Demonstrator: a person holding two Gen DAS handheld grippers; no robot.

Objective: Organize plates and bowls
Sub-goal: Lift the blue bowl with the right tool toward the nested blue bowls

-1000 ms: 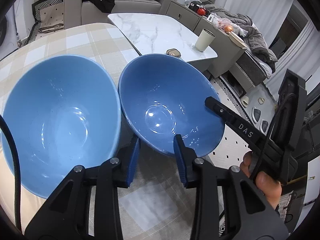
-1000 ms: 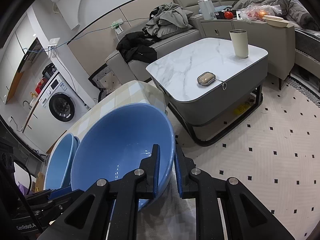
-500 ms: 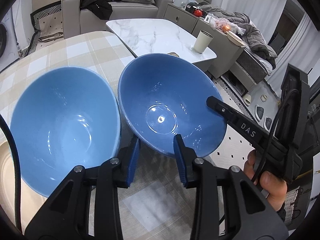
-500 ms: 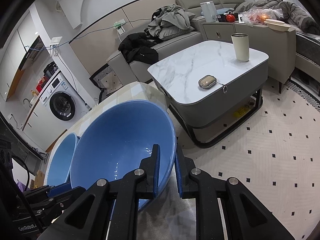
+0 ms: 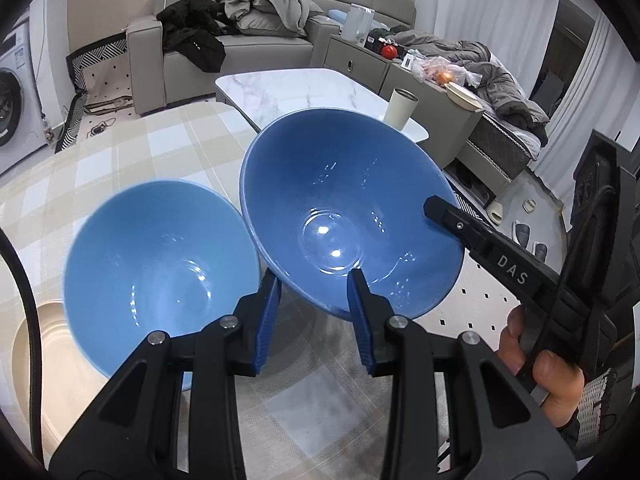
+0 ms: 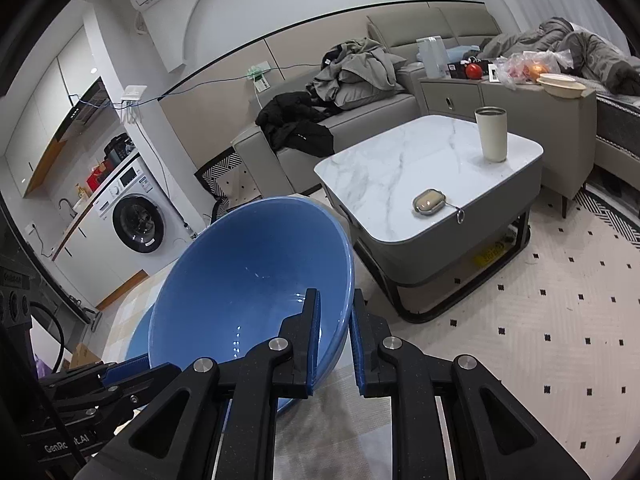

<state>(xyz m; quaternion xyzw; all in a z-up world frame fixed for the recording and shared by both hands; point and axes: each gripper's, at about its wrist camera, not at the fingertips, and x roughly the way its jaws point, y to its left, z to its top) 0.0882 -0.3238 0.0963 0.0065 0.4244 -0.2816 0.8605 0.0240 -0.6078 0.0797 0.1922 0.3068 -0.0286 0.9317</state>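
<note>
Two blue bowls show in the left wrist view. The left bowl (image 5: 160, 276) sits on a cream plate (image 5: 44, 364) on the checked table (image 5: 132, 152). The right bowl (image 5: 340, 216) is tilted and held in the air by my right gripper (image 6: 334, 336), shut on its rim, one finger inside and one outside. The right gripper's finger (image 5: 480, 240) reaches in from the right. My left gripper (image 5: 314, 320) is open and empty, just below and between the two bowls. In the right wrist view the held bowl (image 6: 248, 280) hides most of the other one.
A marble coffee table (image 6: 420, 168) with a cream cup (image 6: 491, 133) and a small case (image 6: 429, 201) stands beyond the table edge. A sofa with clothes (image 5: 240, 32) is behind. A washing machine (image 6: 138, 220) stands at the left.
The right gripper has lifted its blue bowl higher above the table. The left gripper has drawn back and up, so both bowls look farther away and the cream plate shows.
</note>
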